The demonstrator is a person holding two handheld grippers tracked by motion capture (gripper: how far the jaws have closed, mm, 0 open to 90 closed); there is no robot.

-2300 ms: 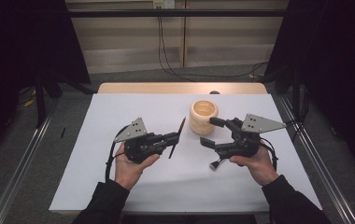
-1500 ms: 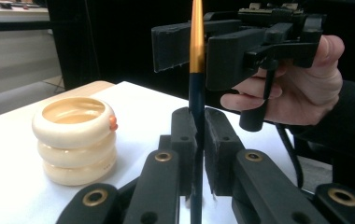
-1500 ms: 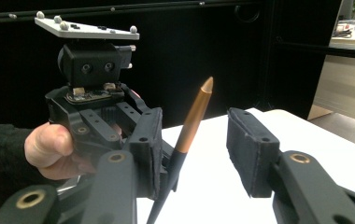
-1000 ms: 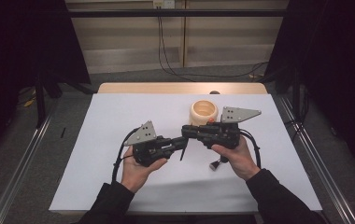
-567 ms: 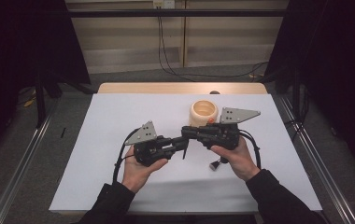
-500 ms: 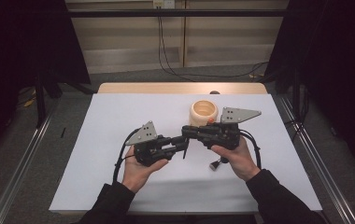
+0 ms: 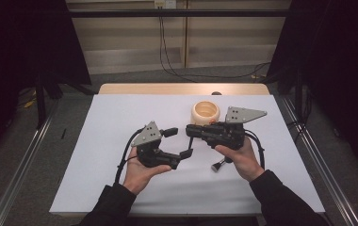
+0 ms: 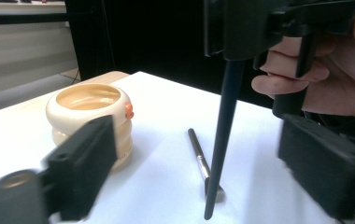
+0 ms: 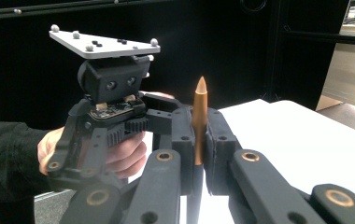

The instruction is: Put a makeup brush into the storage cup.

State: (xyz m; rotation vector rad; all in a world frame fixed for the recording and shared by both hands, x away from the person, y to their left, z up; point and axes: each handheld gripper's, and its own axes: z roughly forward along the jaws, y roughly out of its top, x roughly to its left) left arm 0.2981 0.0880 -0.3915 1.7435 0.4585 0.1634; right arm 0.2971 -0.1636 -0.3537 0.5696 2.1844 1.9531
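Near the middle of the white table (image 7: 120, 117), your right hand-held gripper (image 7: 190, 130) is clamped on a thin black brush (image 8: 222, 135) with a copper-coloured handle tip (image 9: 199, 119), holding it upright. It looks light, stiff and slippery, so grip mid-shaft. Your left hand-held gripper (image 7: 179, 142) has just been opening and holds nothing. The cream ribbed ceramic pot (image 7: 206, 112) stands toward the far edge.
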